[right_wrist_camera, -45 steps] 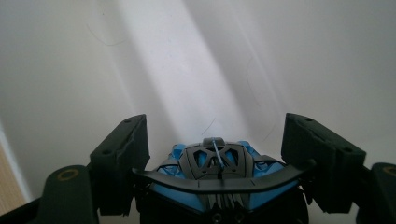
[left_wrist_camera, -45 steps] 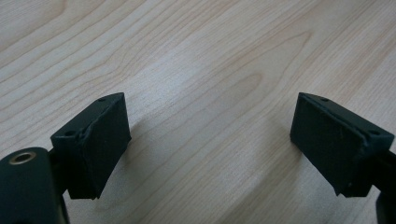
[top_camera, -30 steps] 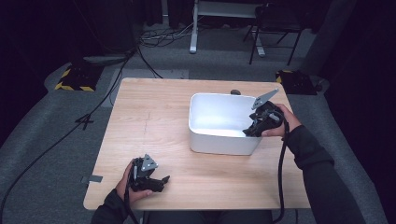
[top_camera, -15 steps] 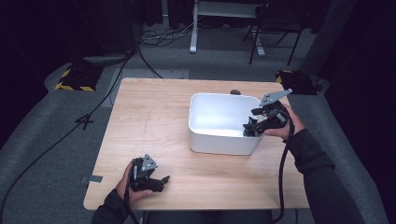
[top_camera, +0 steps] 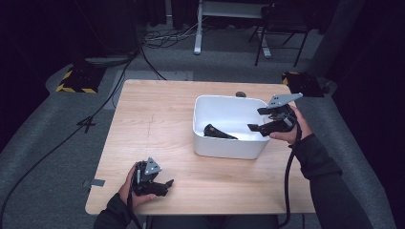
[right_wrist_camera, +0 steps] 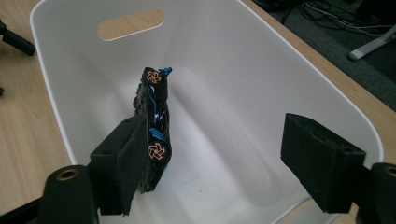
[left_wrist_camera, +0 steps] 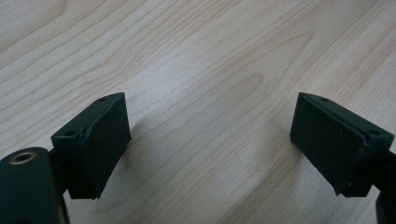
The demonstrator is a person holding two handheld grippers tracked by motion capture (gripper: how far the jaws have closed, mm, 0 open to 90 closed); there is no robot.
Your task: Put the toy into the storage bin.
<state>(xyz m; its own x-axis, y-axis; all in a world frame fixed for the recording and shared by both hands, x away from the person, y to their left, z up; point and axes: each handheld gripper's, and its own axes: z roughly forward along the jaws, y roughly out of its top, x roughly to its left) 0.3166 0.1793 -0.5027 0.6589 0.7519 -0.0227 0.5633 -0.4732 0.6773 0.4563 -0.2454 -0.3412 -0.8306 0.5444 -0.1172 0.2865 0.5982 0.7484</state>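
Toy car now in bin, jaw-clipped.

White plastic bin, oval handle slot in its far wall, on a light wooden counter. Inside, a black toy car with blue streaks and orange wheels lies on its side. Right claw: black jaws apart above the bin, holding nothing.
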